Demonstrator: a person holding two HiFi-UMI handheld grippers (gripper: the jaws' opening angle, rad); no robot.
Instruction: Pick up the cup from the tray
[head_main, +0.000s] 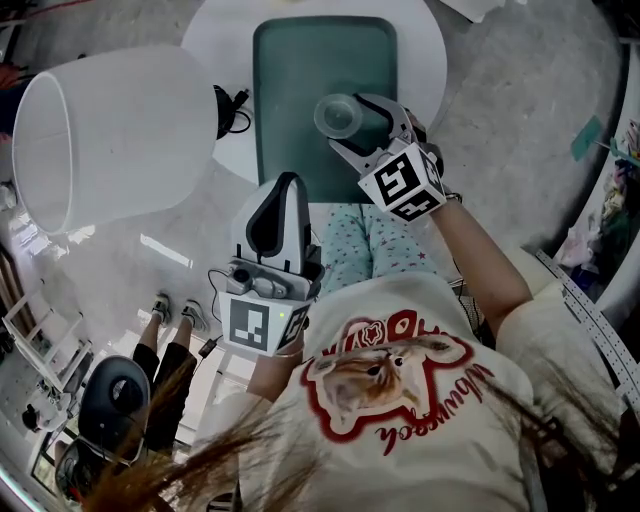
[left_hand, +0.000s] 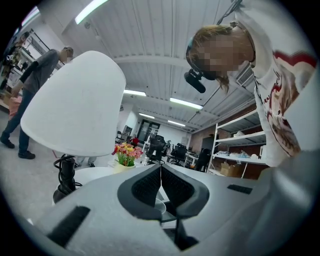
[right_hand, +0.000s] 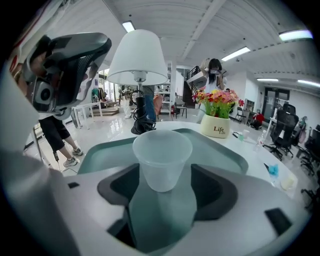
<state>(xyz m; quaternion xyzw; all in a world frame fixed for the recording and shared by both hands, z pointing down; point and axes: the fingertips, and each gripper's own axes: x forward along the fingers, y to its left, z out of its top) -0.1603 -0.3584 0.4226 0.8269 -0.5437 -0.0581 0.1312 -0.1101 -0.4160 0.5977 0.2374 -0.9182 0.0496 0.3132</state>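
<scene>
Glossy pale floor (head_main: 130, 250) is seen around a round white table (head_main: 225, 40) in the head view. An open office with desk chairs (left_hand: 175, 152) is shown behind it only in the gripper views.

At far left a large white lampshade (head_main: 110, 135) is seen beside the table's left edge. Its dark stem and bundled cable (left_hand: 65, 175) are made out properly only from the grippers.

Next to the right, the left gripper (head_main: 287, 185) is held level, near the person's body and short of the tray's near edge. From above only its closed outline is shown. In the left gripper view the two pads are seen pressed flat together, clenched on nothing. Metal shelving (left_hand: 240, 145) is shown by that view alone.

A dark green tray (head_main: 300, 100) lies on the table, its long sides running from near to far. A pot of flowers (right_hand: 216, 125) is seen beyond it in both gripper views but is not caught by the head view.

A clear plastic cup (right_hand: 162, 157) stands upright on the tray, toward its right side. The right gripper (head_main: 348, 120) is angled down over it, its jaws spread wide on either side of the cup. A gap between each pad and the cup wall is shown in the right gripper view, so the cup is not gripped. From above that gap cannot be judged.
</scene>
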